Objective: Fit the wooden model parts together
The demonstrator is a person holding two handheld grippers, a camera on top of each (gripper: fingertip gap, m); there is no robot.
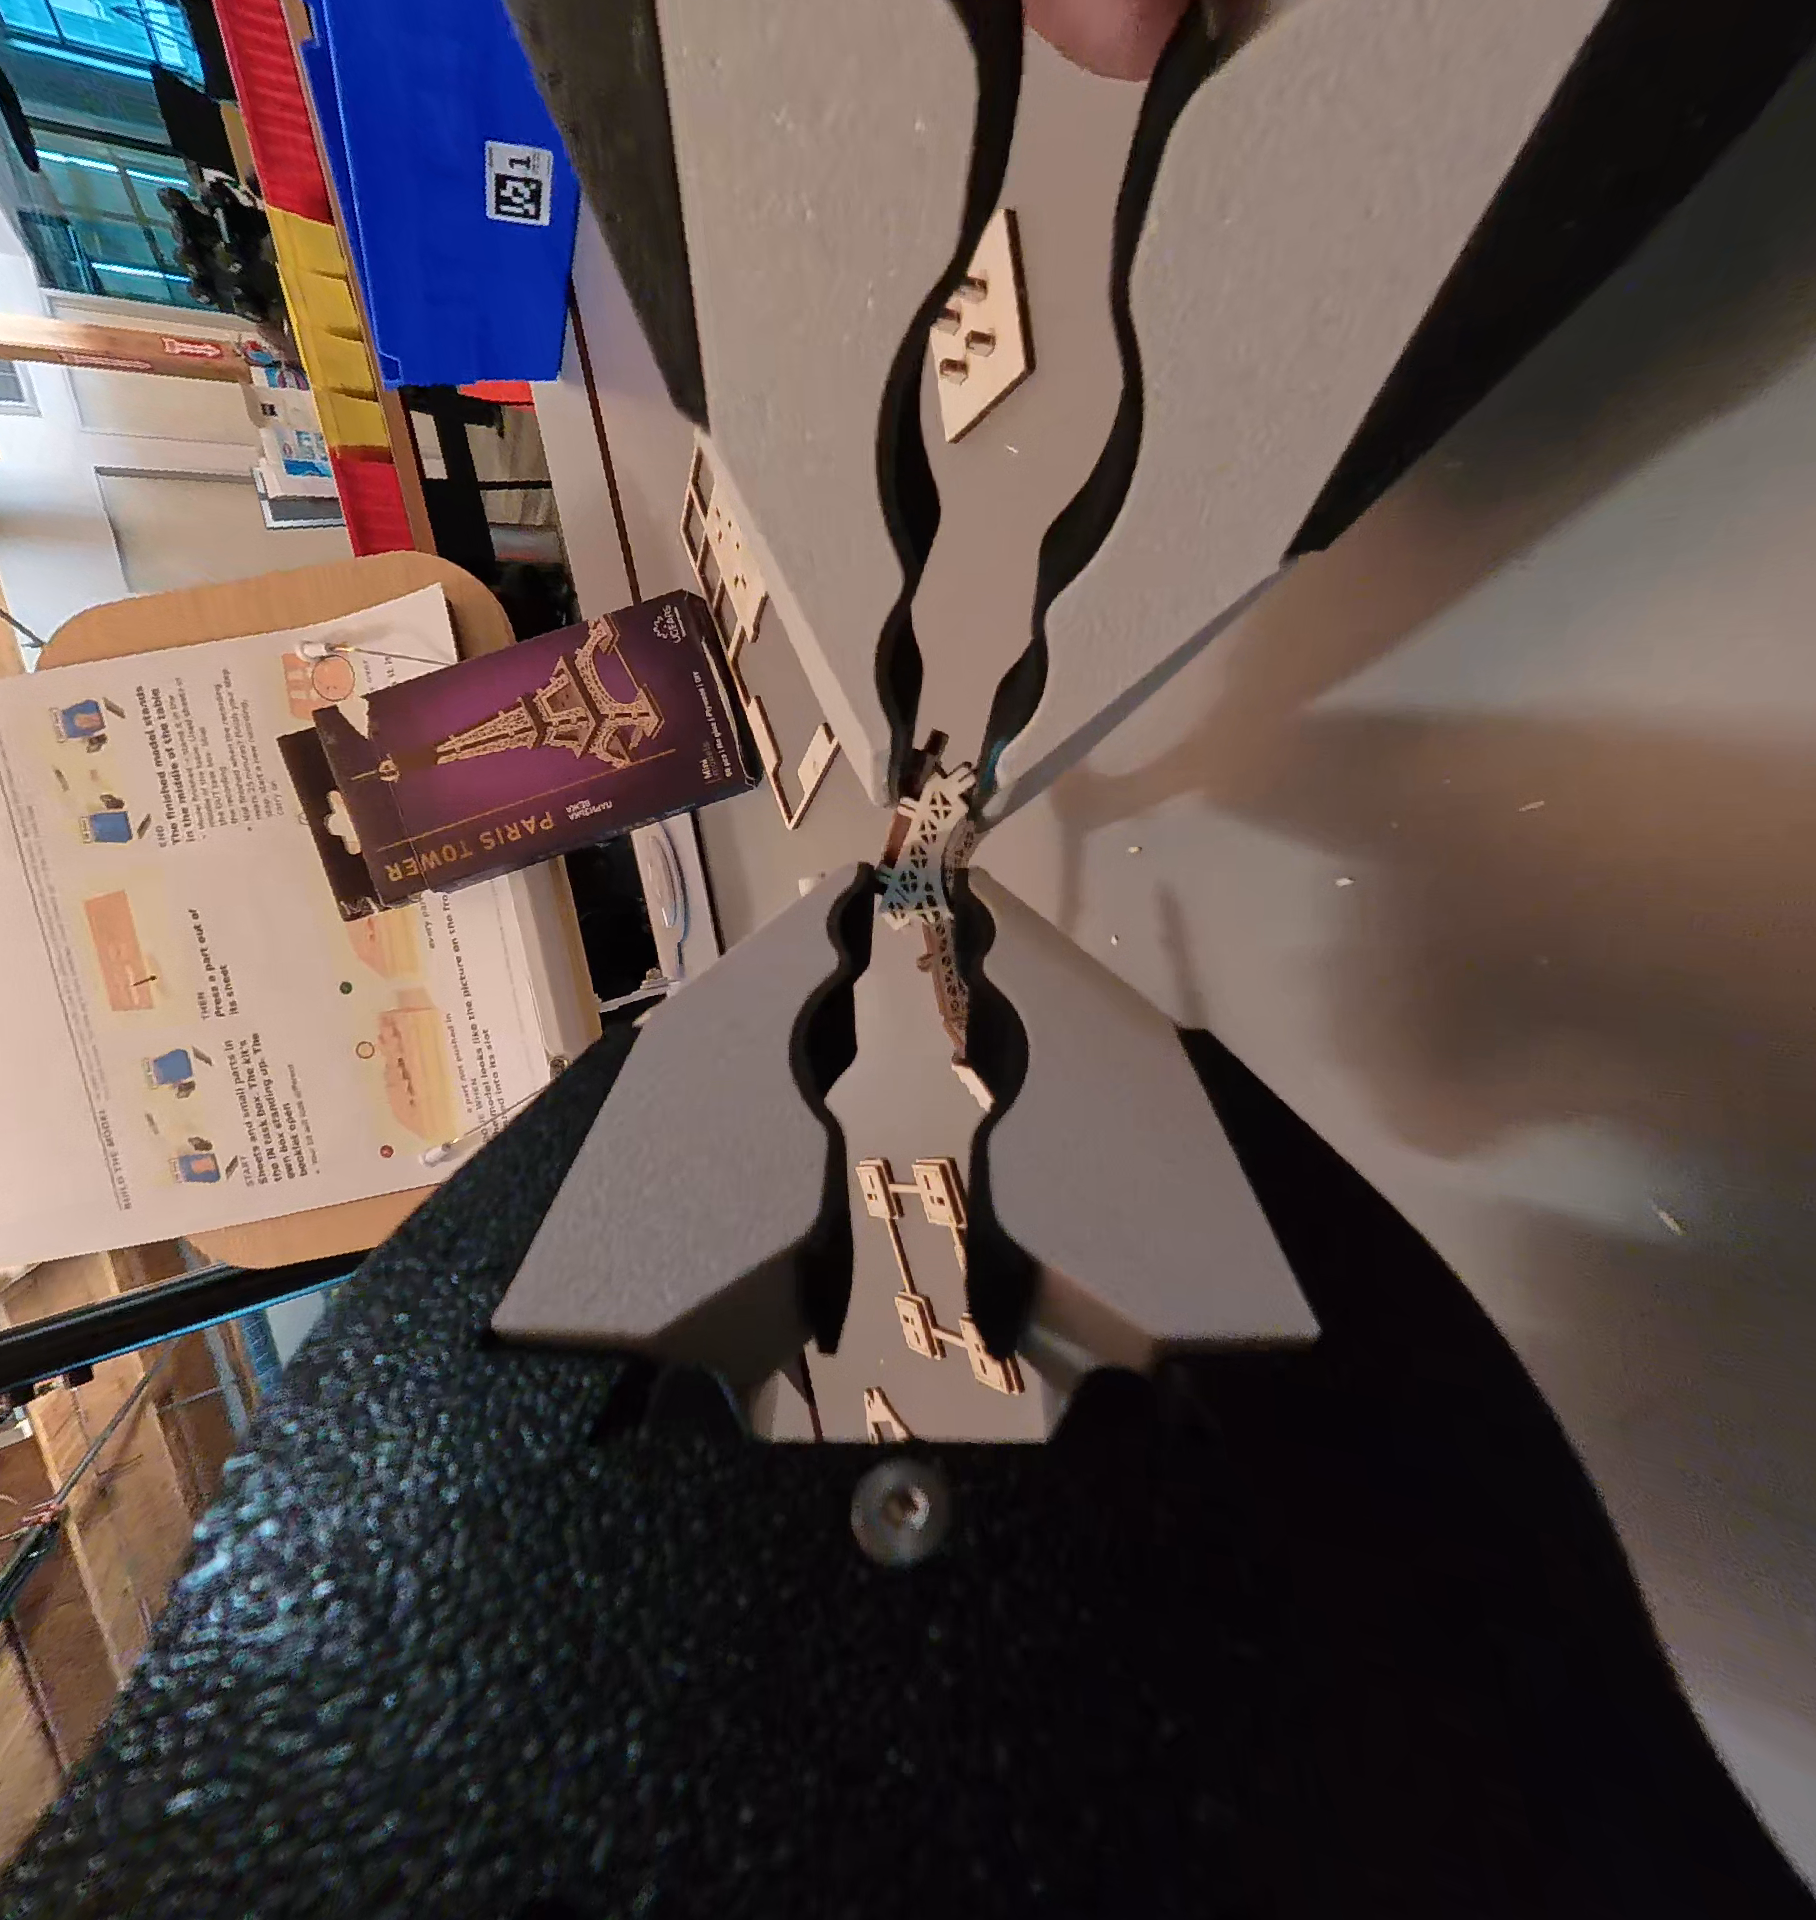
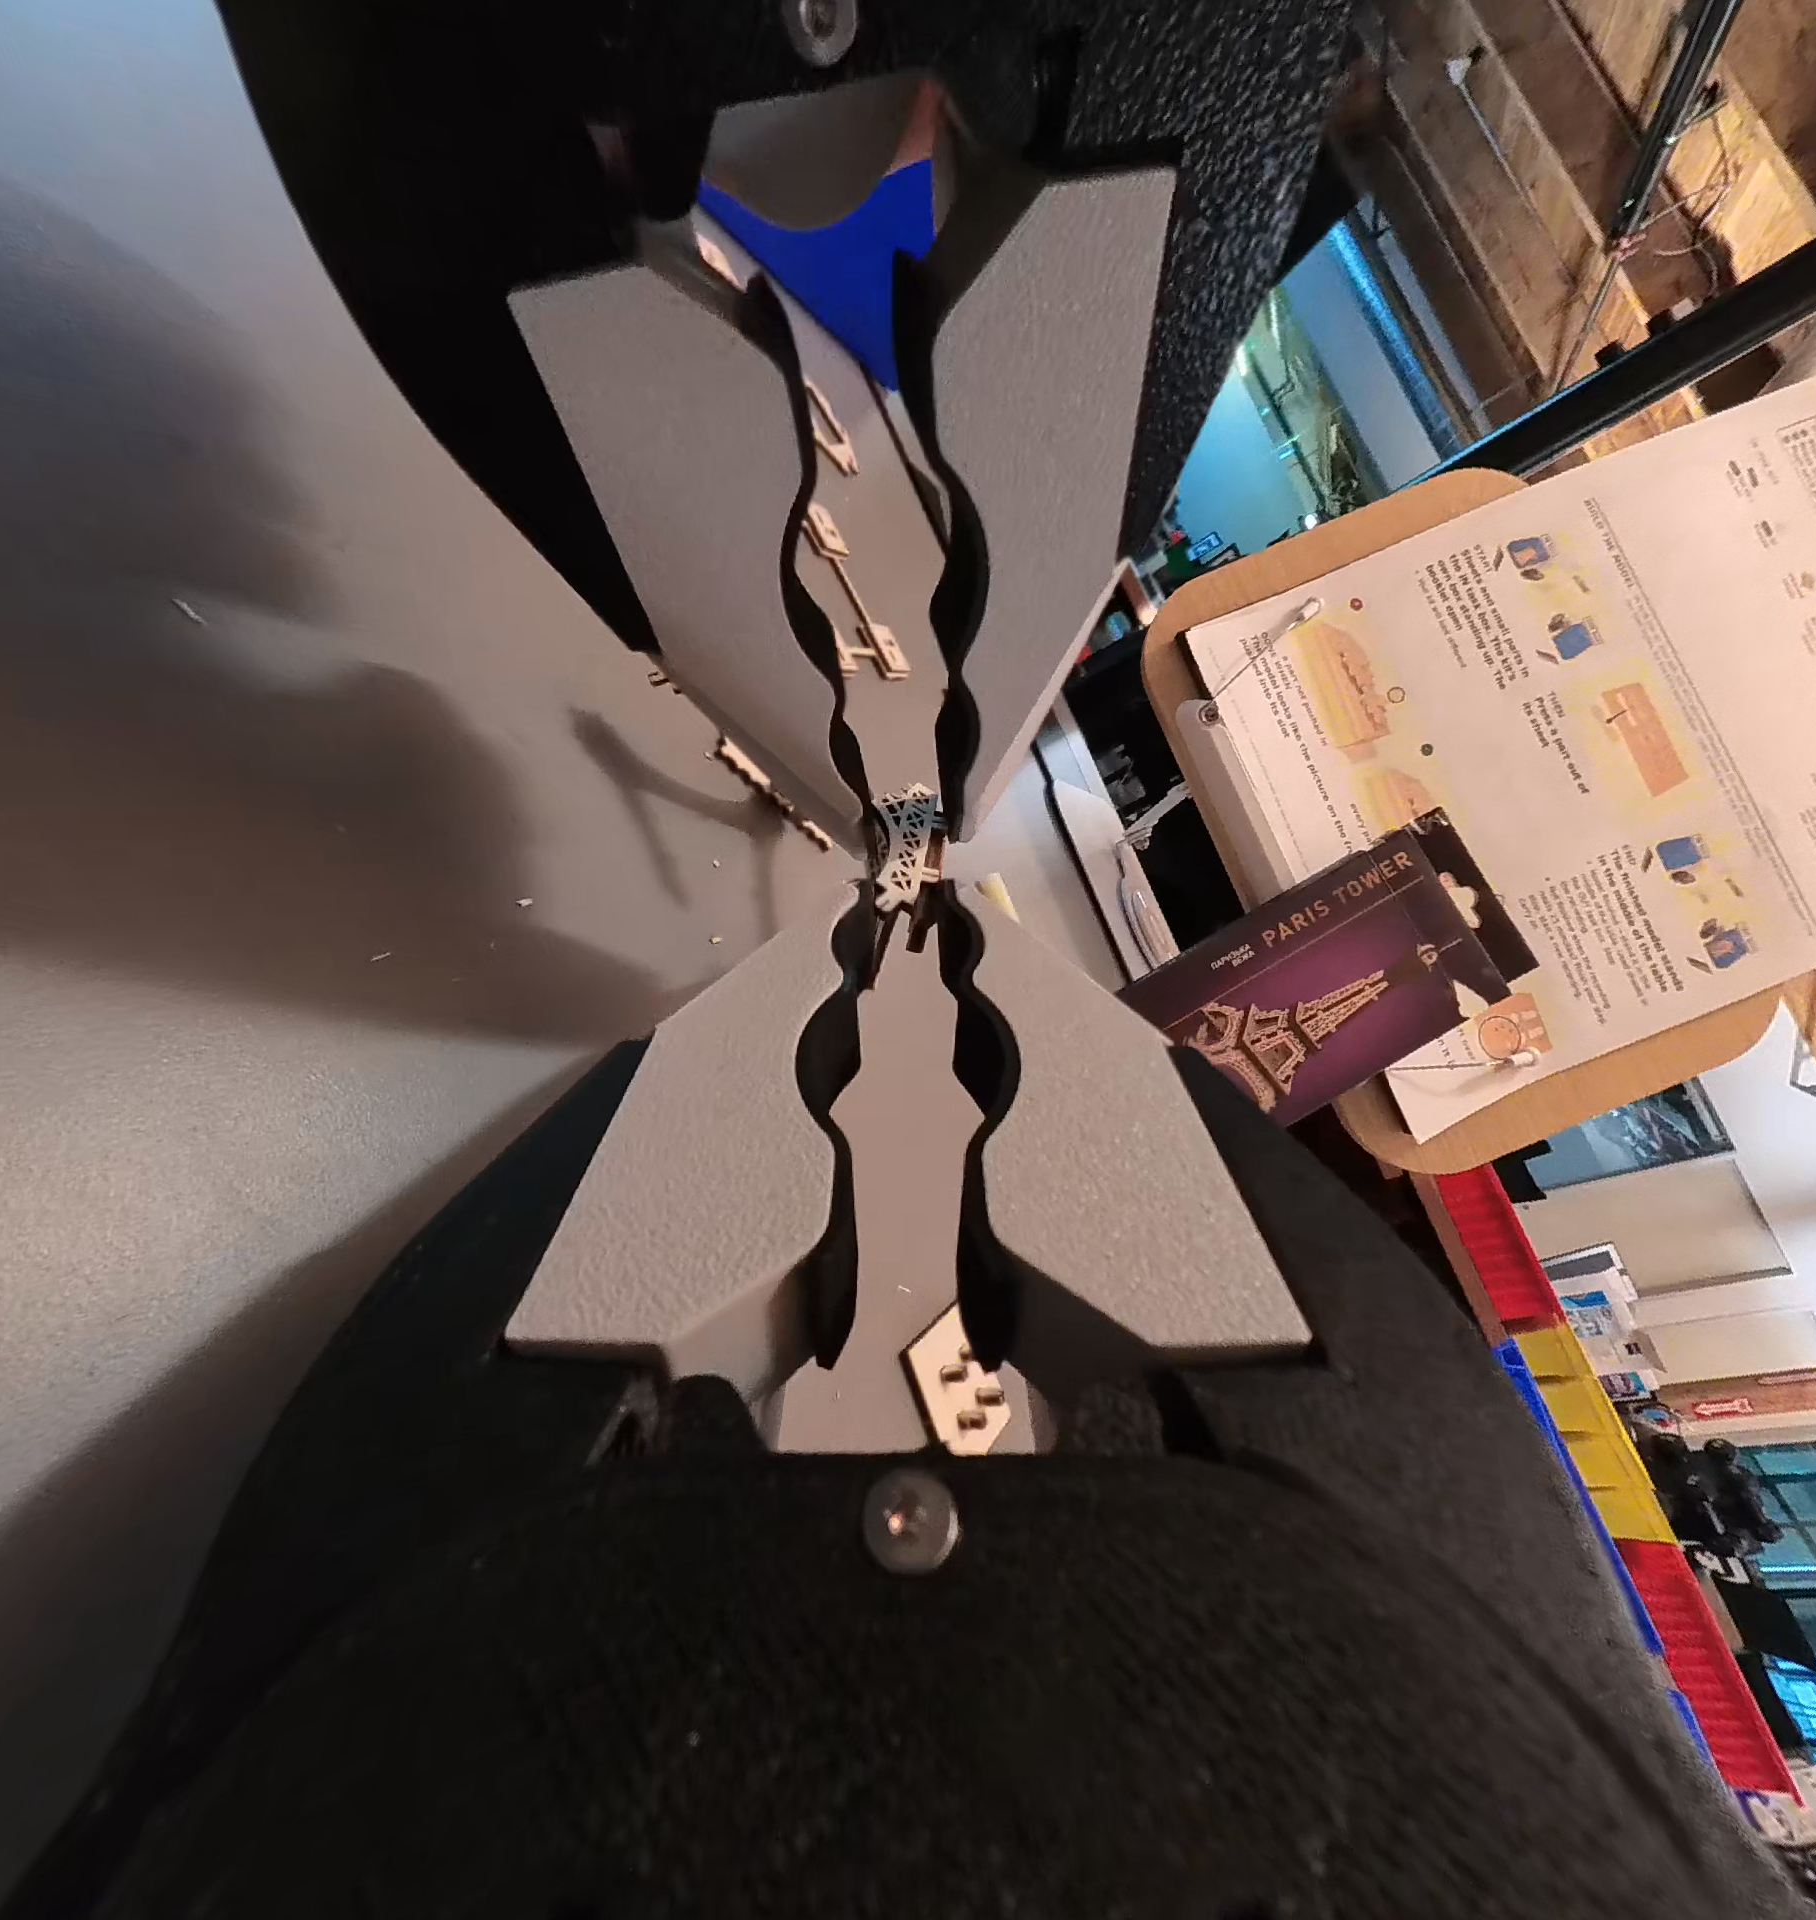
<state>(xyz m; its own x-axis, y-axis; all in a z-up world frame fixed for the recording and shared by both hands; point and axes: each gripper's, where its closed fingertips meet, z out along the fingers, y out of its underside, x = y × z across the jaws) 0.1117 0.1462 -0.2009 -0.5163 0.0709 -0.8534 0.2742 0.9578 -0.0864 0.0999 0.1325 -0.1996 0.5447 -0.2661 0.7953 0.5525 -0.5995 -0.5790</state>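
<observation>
My left gripper and right gripper meet tip to tip above the grey table. Each is shut on a small pale wooden lattice tower part. The left gripper's part runs back between its fingers. The right gripper's part sticks out at its tips. The two parts touch between the tips; how they join is hidden. The right gripper comes in from the top of the left wrist view, and the left gripper from the top of the right wrist view.
Loose wooden parts lie on the table: a diamond plate with slots, a ladder-like part, a toothed strip, a cut-out sheet. A purple kit box and an instruction sheet on a board stand at the table's edge.
</observation>
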